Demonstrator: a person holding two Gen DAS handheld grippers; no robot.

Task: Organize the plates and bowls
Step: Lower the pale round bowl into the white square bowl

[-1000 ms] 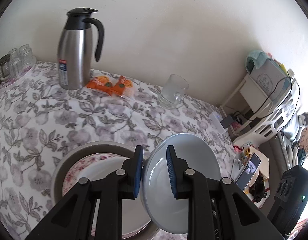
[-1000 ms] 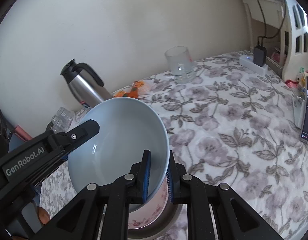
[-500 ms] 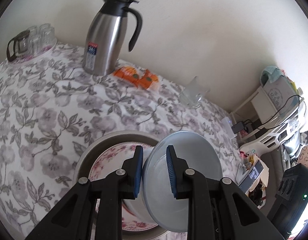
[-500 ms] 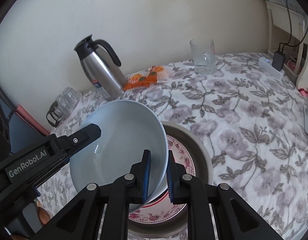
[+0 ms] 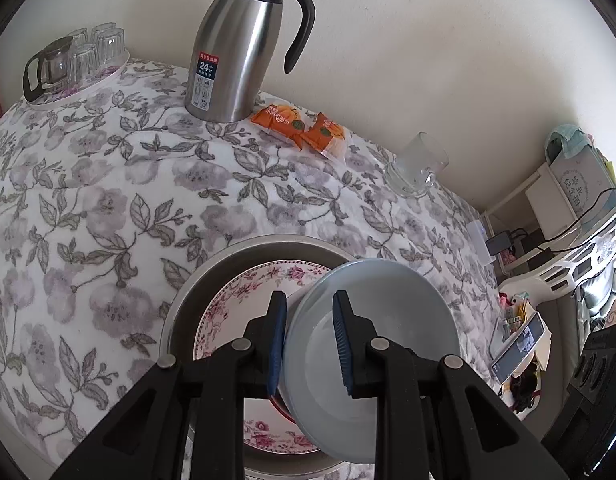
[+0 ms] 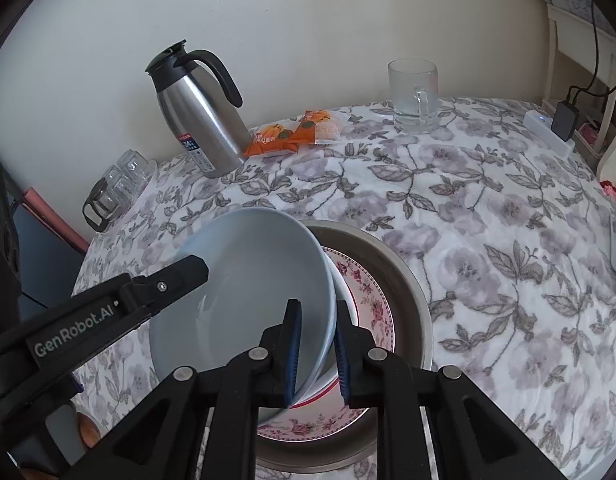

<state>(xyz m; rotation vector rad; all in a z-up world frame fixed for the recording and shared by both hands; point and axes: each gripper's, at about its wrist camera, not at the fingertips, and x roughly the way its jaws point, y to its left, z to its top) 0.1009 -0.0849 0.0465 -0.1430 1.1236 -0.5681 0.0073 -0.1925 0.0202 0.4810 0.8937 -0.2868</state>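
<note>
A pale blue bowl (image 5: 372,360) (image 6: 243,296) is held tilted over a stack: a grey metal pan (image 5: 211,280) (image 6: 404,280), a rose-patterned plate (image 5: 235,304) (image 6: 368,292) in it, and a white red-rimmed bowl (image 6: 342,292) on the plate. My left gripper (image 5: 310,344) is shut on the blue bowl's left rim. My right gripper (image 6: 316,348) is shut on its right rim, one pad inside, one outside. The left gripper's finger (image 6: 163,280) shows in the right wrist view.
On the floral tablecloth (image 5: 107,200) stand a steel thermos jug (image 5: 243,44) (image 6: 199,116), two orange snack packets (image 5: 299,128) (image 6: 295,132), a glass mug (image 5: 416,168) (image 6: 414,96) and a tray of glasses (image 5: 75,60) (image 6: 115,188). A power strip (image 6: 548,128) lies at the right edge.
Both grippers have carried the blue bowl down and over the stack in the metal pan. The white bowl under it has come into view.
</note>
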